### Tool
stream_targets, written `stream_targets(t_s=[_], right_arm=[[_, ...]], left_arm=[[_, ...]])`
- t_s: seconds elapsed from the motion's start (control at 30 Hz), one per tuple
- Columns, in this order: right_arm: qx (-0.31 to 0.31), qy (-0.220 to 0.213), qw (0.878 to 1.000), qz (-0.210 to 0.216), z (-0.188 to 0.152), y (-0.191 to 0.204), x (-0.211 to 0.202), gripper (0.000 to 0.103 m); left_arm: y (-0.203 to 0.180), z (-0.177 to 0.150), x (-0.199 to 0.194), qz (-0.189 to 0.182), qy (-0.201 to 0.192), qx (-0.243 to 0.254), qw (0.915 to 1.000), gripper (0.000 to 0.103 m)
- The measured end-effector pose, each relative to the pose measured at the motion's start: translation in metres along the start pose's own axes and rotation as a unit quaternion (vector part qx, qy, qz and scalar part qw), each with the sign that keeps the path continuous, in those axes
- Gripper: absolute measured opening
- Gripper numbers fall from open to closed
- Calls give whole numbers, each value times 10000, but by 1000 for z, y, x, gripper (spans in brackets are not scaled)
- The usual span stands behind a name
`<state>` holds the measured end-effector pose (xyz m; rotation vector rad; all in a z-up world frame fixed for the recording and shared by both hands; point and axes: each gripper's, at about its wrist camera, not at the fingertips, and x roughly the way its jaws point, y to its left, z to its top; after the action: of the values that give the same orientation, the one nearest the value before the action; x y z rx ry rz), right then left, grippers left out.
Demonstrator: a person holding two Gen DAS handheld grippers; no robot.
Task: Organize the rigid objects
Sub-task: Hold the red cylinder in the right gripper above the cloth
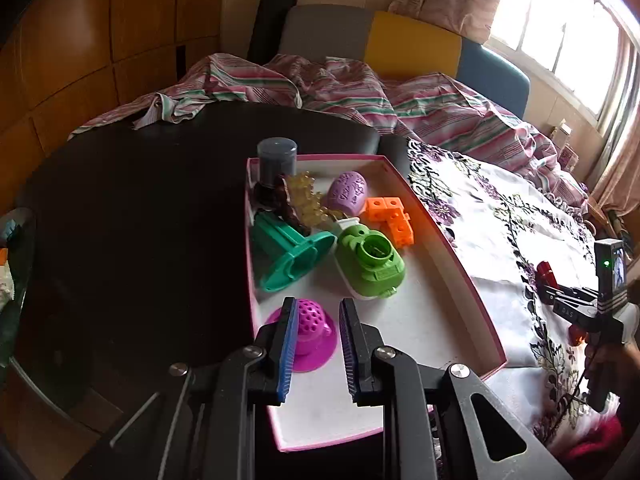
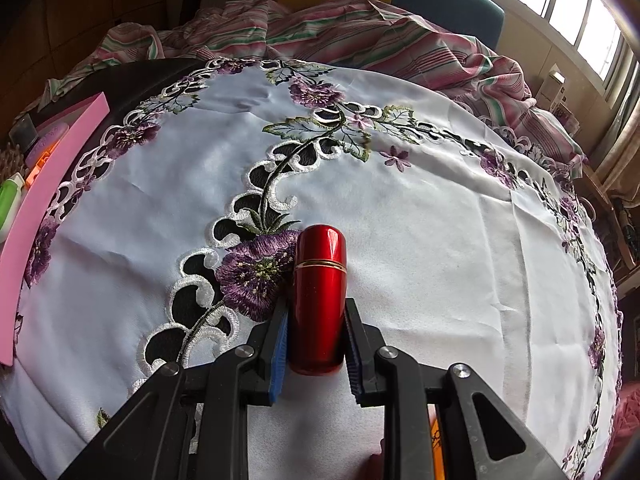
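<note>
On the left, a shallow pink-rimmed white cardboard box (image 1: 452, 264) sits where the dark round tabletop (image 1: 132, 220) meets the white cloth with purple embroidered flowers (image 1: 496, 216). It seems to serve as the collecting place, since hard things are gathered in it. At its far corner stands a grey-capped dark bottle (image 1: 276, 164), then a teal plastic funnel-shaped piece (image 1: 294, 258) lying on its side, a lilac egg-shaped piece (image 1: 347, 192), orange snap-together cubes (image 1: 390, 218) and a green toy camera (image 1: 370, 266). Nearest the camera is a magenta perforated dome with a flared base (image 1: 310, 336).

The left gripper (image 1: 316, 332) hovers just over that magenta dome. Its blue-padded jaws stand at a narrow gap with nothing pinched; the dome shows behind the left finger, and whether that pad touches it I cannot tell. I judge the dome already placed.

Farther right, on the embroidered cloth, the right gripper (image 2: 316, 328) clamps a glossy red metal cylinder with a rounded end and thin gold band (image 2: 320, 296), both pads pressing its lower body and the rounded end pointing away. It is well apart from the box, which shows as a pink edge at far left of that view, so its transfer is probably next.
</note>
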<state>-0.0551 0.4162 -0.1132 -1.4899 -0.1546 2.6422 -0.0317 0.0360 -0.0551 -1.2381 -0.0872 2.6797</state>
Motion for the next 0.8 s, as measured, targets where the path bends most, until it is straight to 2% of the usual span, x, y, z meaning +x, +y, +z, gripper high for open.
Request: stream_targets(t_s=[0.23, 0.43, 0.53, 0.7, 0.8], right_arm=[[3, 104, 9998, -156, 3, 4, 0, 24], [405, 394, 9980, -287, 8, 4, -3, 24], [645, 377, 9972, -102, 9, 7, -10, 24], [668, 353, 9971, 45, 4, 25, -22, 24], [744, 201, 9965, 332, 5, 35, -38, 24]], left_arm=[[11, -2, -4, 33, -5, -64, 10000, 21], [18, -4, -6, 50, -40, -97, 9999, 20], [21, -5, -6, 88, -56, -98, 9999, 21], [26, -7, -7, 106, -59, -163, 9998, 21], [28, -7, -8, 151, -92, -164, 9997, 21]])
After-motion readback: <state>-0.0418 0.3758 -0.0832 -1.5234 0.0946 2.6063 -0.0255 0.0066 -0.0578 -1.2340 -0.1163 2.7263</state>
